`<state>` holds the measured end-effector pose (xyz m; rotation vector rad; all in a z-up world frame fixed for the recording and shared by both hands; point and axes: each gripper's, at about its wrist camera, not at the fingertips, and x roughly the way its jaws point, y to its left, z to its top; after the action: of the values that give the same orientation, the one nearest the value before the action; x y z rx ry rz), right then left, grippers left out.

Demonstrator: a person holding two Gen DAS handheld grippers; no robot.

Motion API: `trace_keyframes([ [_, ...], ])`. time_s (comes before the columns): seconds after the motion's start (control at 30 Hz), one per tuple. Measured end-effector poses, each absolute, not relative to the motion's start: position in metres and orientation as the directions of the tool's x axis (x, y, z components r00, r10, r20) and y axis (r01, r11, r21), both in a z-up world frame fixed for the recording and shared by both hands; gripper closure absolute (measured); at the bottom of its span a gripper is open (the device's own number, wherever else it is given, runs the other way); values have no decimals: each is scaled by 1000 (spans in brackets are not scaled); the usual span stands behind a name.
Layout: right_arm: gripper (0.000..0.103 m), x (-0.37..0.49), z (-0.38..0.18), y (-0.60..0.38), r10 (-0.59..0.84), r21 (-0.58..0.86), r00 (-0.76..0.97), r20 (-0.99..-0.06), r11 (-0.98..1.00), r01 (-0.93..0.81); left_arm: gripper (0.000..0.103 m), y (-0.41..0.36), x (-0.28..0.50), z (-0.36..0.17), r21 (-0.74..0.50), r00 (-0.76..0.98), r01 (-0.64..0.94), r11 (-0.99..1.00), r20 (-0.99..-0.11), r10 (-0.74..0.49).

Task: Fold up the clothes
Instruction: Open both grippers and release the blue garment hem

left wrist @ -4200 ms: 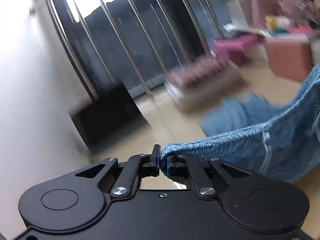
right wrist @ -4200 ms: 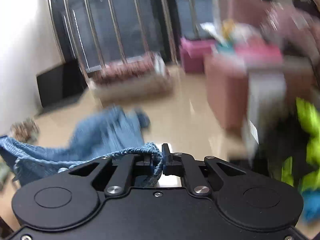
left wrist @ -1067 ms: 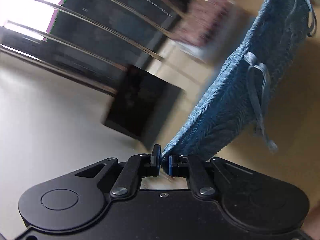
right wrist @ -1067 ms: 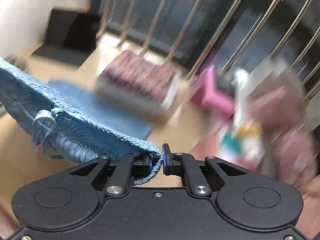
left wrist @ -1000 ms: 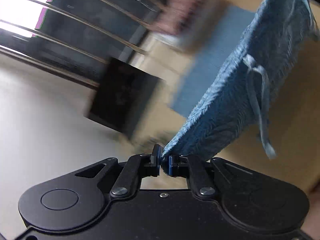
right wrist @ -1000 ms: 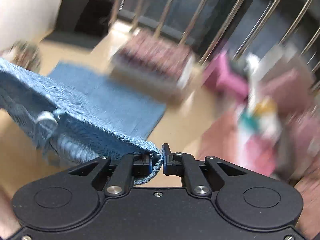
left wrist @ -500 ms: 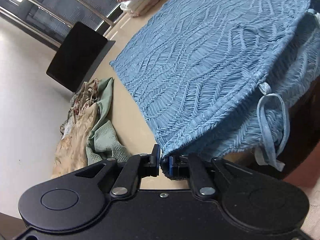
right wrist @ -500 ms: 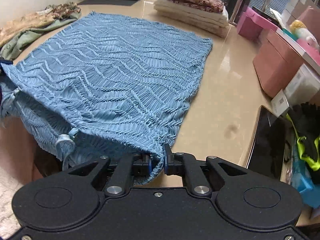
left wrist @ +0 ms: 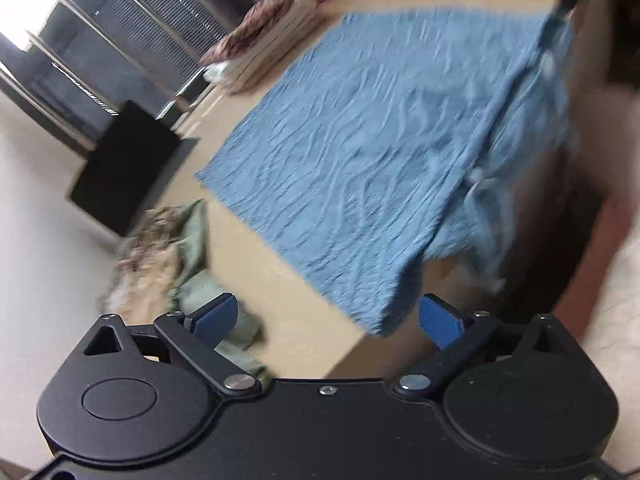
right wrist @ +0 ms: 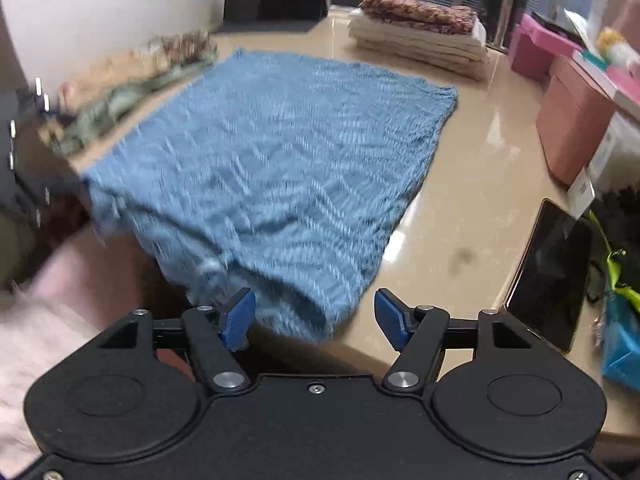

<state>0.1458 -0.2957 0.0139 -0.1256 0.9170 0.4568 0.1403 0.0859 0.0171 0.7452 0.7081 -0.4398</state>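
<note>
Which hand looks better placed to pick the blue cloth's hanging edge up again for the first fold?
Probably right. The right hand-held gripper, jaws opening, has the blue cloth corner hanging between its pads; the left hand-held gripper sits slightly beside its corner.

The blue ribbed garment [right wrist: 272,168] lay spread flat on the beige tabletop [right wrist: 472,216], its texture wavy. Its near edge hung over the tabletop's front rim, a pale drawstring dangling there.

A lived-in home: beige table [right wrist: 472,216] with folded linens [right wrist: 420,36], pink storage boxes [right wrist: 568,120], barred window [left wrist: 120,40].
</note>
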Motion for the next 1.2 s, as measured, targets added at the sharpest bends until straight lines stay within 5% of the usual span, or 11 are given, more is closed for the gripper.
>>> trace_keyframes([
  [0.13, 34, 177, 28, -311, 377, 177, 575, -727, 911, -374, 5, 97, 175, 38, 376, 723, 506, 776, -676, -144],
  [0.33, 37, 267, 37, -291, 287, 112, 634, -719, 947, -301, 9, 76, 269, 43, 460, 797, 250, 852, -597, 88],
  [0.43, 41, 319, 31, -272, 257, 75, 615, -745, 949, -305, 23, 60, 323, 31, 448, 781, 231, 864, -615, 109],
  [0.67, 68, 403, -20, -247, 137, -44, 576, -806, 957, -288, 63, 56, 411, -16, 407, 704, 214, 888, -695, 149],
  [1.2, 67, 487, -41, -267, 120, -13, 630, -767, 979, -202, 67, 48, 506, -34, 481, 728, 137, 866, -642, 242],
])
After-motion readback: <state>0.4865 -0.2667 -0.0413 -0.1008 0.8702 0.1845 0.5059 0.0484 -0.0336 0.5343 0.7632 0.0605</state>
